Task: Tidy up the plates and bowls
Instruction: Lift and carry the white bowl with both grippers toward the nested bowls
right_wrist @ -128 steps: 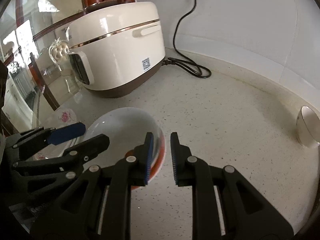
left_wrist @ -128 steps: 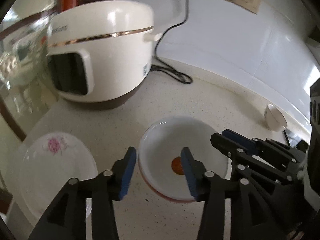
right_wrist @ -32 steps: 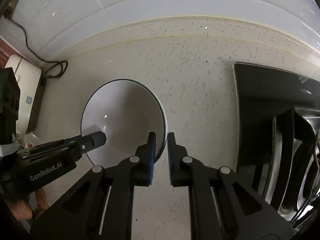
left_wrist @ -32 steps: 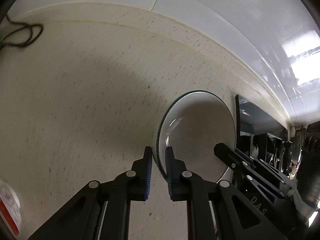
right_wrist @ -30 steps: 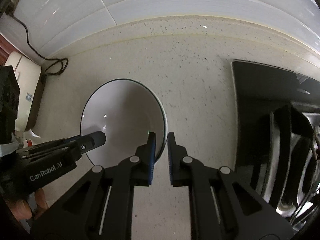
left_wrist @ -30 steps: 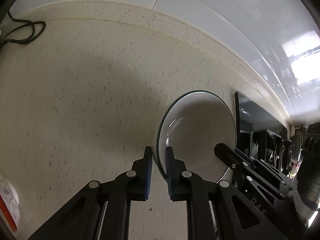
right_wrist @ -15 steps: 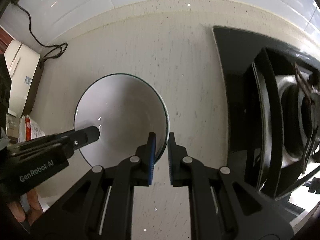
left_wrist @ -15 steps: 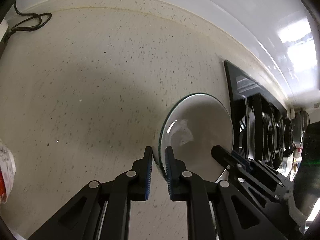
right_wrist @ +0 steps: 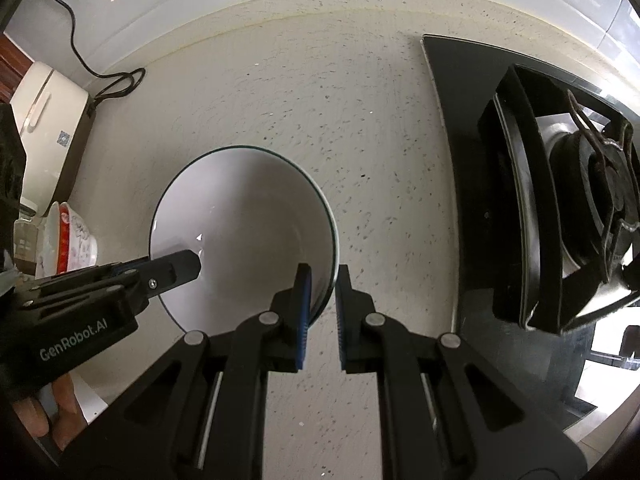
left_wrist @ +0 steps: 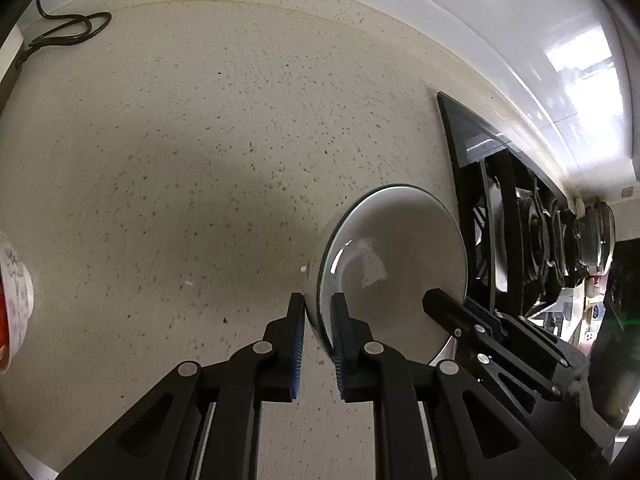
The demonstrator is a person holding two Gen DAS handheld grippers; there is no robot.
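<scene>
A white bowl (right_wrist: 248,236) with a thin dark rim is held up over the speckled bench (right_wrist: 320,92). Two claws hold it, one on each side.

The left claw (left_wrist: 318,320) is clamped on the bowl's (left_wrist: 400,264) left edge. One finger is inside the bowl and one is outside. The right claw (right_wrist: 322,292) is clamped on the bowl's right edge in the same way. In the right wrist view the left claw (right_wrist: 176,266) reaches into the bowl from the left, and part of a hand (right_wrist: 48,412) shows below it.

The black stove (right_wrist: 560,216) is to the right of the bowl, close by. The cream rice cooker (right_wrist: 48,120) is far to the left of the bowl, by the wall. Its black cord (right_wrist: 104,76) lies curled on the bench beside it. A dish with red and flowers (right_wrist: 72,244) sits left of the bowl, just in front of the cooker.
</scene>
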